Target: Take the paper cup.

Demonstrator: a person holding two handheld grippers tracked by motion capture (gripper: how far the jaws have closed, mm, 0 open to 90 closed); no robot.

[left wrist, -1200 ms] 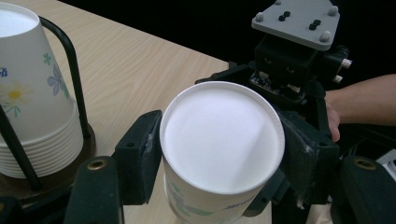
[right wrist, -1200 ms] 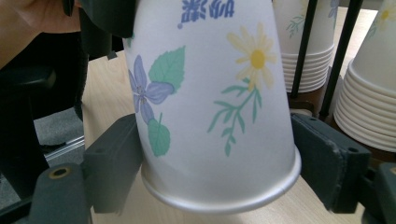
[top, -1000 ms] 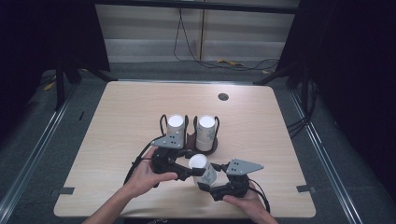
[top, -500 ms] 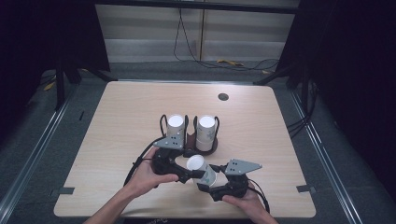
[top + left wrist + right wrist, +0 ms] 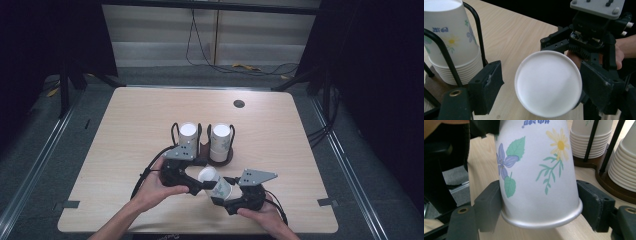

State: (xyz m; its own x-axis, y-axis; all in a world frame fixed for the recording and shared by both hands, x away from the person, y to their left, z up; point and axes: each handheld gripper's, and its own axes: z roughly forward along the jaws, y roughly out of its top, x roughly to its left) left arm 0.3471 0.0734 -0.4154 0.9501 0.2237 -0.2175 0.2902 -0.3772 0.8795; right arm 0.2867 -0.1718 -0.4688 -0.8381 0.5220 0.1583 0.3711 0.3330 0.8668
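Note:
A flower-printed paper cup [image 5: 214,182] lies tilted between both grippers near the table's front edge, its white base [image 5: 548,83] facing the left gripper. My right gripper [image 5: 221,193] [image 5: 539,206] is shut on the paper cup just above its rim; its jaws have just been closing and both pads touch the wall. My left gripper [image 5: 202,181] [image 5: 544,82] is open around the cup's base; its jaws have just been opening, and a gap shows beside the left pad [image 5: 487,87].
A black wire holder on a brown base [image 5: 222,161] stands just behind the grippers with two upside-down stacks of cups [image 5: 188,135] [image 5: 220,140]. A round dark hole [image 5: 239,103] sits at the far middle of the table. Cables lie on the floor beyond.
The left gripper's jaws have spread off the cup's base. The right gripper's jaws have closed onto the cup. Both hands stayed where they were.

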